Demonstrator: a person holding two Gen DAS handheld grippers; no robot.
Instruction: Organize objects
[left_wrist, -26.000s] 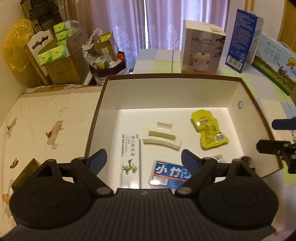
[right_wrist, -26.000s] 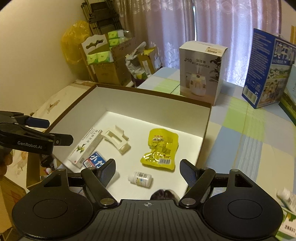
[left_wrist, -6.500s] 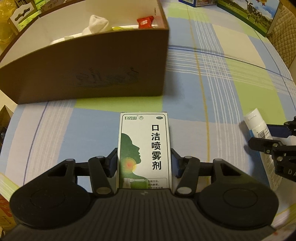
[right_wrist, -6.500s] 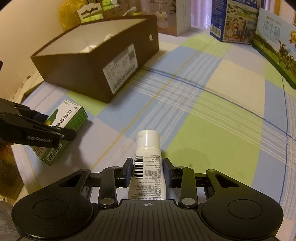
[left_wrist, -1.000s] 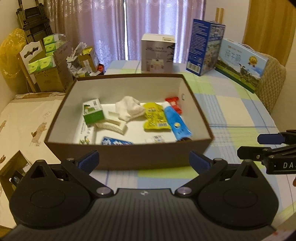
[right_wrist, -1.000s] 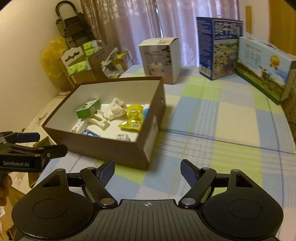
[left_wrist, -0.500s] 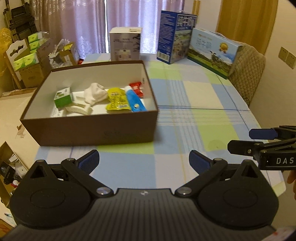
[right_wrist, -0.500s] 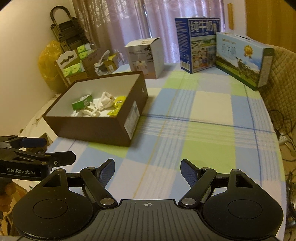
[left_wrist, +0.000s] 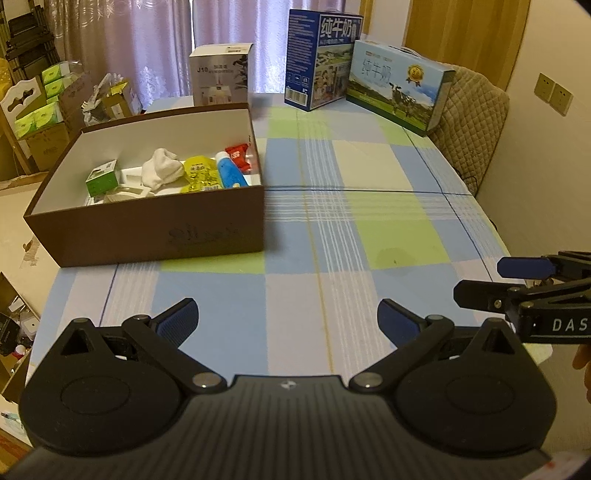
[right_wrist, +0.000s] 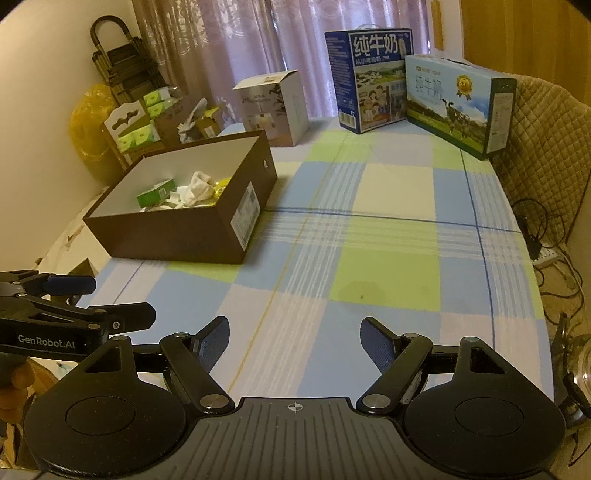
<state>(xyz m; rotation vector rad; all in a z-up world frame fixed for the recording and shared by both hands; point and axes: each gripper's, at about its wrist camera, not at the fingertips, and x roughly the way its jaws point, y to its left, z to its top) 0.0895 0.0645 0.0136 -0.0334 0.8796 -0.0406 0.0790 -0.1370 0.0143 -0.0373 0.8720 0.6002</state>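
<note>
A brown box (left_wrist: 147, 225) (right_wrist: 177, 236) with a white inside stands on the checked tablecloth at the left. In it lie a green carton (left_wrist: 101, 181) (right_wrist: 155, 194), a white cloth (left_wrist: 162, 171) (right_wrist: 199, 188), a yellow pouch (left_wrist: 199, 171), a blue tube (left_wrist: 231, 173) and a red packet (left_wrist: 238, 155). My left gripper (left_wrist: 286, 323) hangs open and empty over the near part of the table, well back from the box. My right gripper (right_wrist: 295, 341) is open and empty too, to the right of the left one, whose fingers (right_wrist: 92, 317) show at the left edge.
At the table's far end stand a white appliance box (left_wrist: 221, 74), a blue milk carton (left_wrist: 321, 59) and a light-blue milk carton (left_wrist: 395, 92). A padded chair (left_wrist: 472, 107) is at the right. Cardboard boxes (left_wrist: 44, 110) crowd the floor at the left. Cables (right_wrist: 546, 236) lie right of the table.
Both grippers have drawn back from the box, which now looks smaller and farther off at the left. More of the tablecloth shows. Both stayed open and empty.
</note>
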